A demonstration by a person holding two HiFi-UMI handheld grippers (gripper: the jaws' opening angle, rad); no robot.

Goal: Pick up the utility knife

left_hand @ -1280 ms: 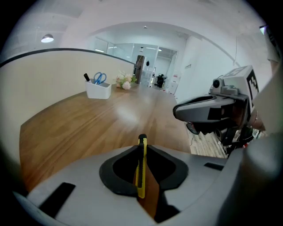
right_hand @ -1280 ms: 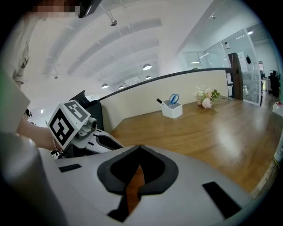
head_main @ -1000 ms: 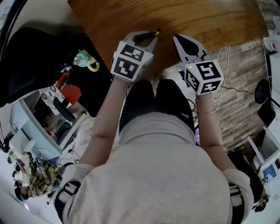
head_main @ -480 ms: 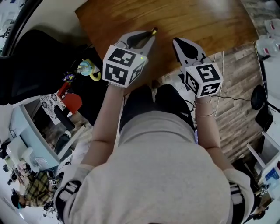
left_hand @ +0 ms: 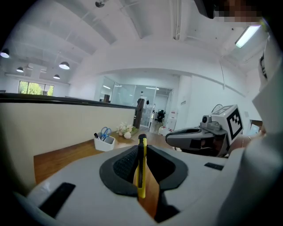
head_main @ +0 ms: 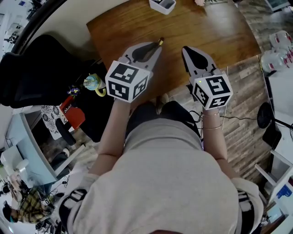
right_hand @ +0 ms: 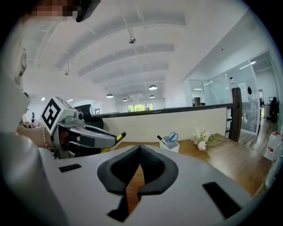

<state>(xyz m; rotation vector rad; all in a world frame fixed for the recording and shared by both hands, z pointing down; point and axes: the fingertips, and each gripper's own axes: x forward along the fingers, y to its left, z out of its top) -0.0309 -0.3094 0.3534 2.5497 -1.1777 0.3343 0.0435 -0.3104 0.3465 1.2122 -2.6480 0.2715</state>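
Observation:
The utility knife [left_hand: 141, 170], yellow with a black edge, stands on edge between the black pads of my left gripper [left_hand: 142, 148], which is shut on it. In the head view the knife's tip [head_main: 160, 42] pokes out past the left gripper [head_main: 154, 45], held in the air over the wooden table's near edge. My right gripper [head_main: 188, 49] hovers beside it to the right, apart from it. In the right gripper view, the right gripper [right_hand: 139, 148] has its pads meeting at the tips with nothing between them. The left gripper [right_hand: 84, 137] with the knife's tip [right_hand: 119, 136] shows there at the left.
A white holder with scissors and pens [head_main: 162, 4] and a small bunch of flowers [right_hand: 202, 136] stand at the far side of the wooden table [head_main: 215, 27]. A black chair [head_main: 36, 68] is at the left, water bottles [head_main: 277, 55] at the right.
Both grippers have risen over the table's near edge, the knife still in the left jaws. More of the table shows, with the white holder now at the top.

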